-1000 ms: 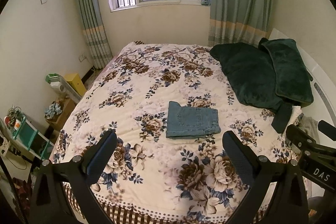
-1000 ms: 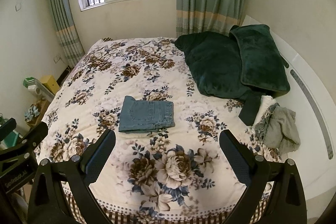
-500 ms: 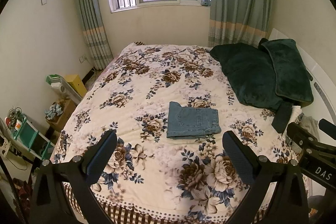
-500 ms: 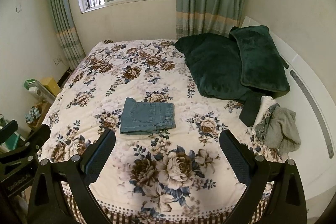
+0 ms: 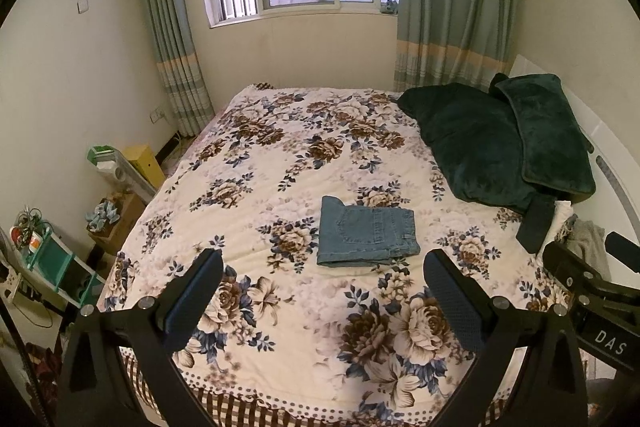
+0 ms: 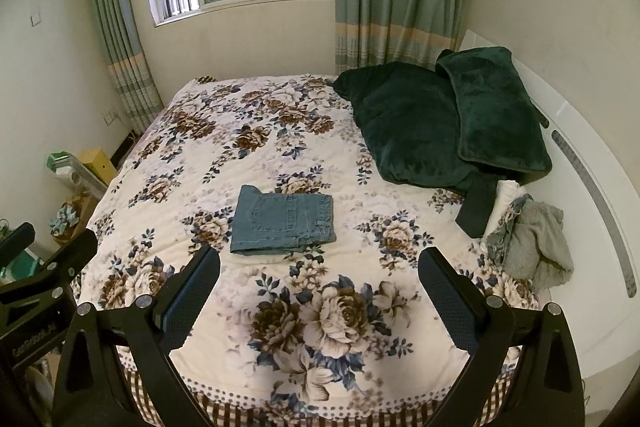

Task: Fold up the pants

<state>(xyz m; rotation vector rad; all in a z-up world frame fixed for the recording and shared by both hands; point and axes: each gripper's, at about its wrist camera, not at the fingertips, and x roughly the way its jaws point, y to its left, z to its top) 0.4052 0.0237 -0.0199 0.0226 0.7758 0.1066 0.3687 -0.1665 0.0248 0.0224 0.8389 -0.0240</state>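
The blue denim pants lie folded into a small rectangle near the middle of the bed with the floral cover; they also show in the right wrist view. My left gripper is open and empty, held back over the bed's near edge, apart from the pants. My right gripper is open and empty too, also well short of the pants. Each gripper shows at the edge of the other's view.
Dark green pillows lie at the right by the white headboard. A grey garment is bunched at the bed's right side. Boxes and a teal shelf stand on the floor to the left. A window and curtains are behind.
Both views have shifted very slightly, with the bed a little lower in frame. The pants have not moved and both grippers stay open.
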